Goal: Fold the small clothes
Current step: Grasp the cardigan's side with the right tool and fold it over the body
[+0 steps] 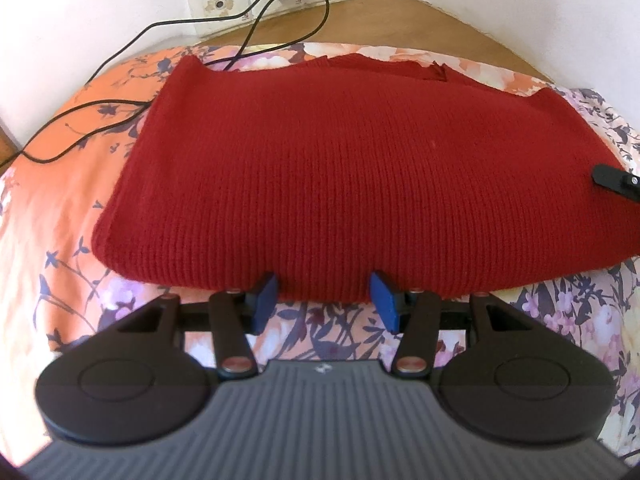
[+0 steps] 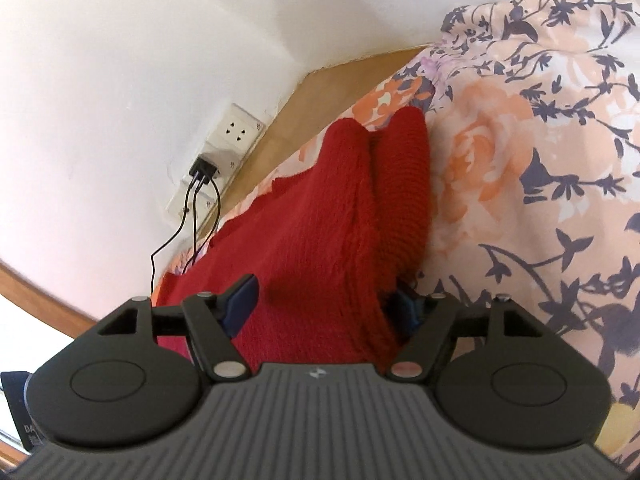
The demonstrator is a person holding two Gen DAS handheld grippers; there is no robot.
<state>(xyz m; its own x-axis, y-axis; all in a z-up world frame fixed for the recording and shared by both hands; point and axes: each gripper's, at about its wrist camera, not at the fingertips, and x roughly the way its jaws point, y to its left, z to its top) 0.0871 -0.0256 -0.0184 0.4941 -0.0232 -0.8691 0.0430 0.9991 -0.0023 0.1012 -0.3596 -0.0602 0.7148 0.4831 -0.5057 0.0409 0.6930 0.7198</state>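
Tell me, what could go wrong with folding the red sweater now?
The right gripper has thick red sweater between wide-apart pads, so the knit could slip out if lifted before closing. The left gripper is open at the near edge and might pinch the floral bedsheet too. The black charger cables lie against the sweater's far left corner and could get dragged along.

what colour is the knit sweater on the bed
Dark red sweater, rib-knit; clearest in the left wrist view.
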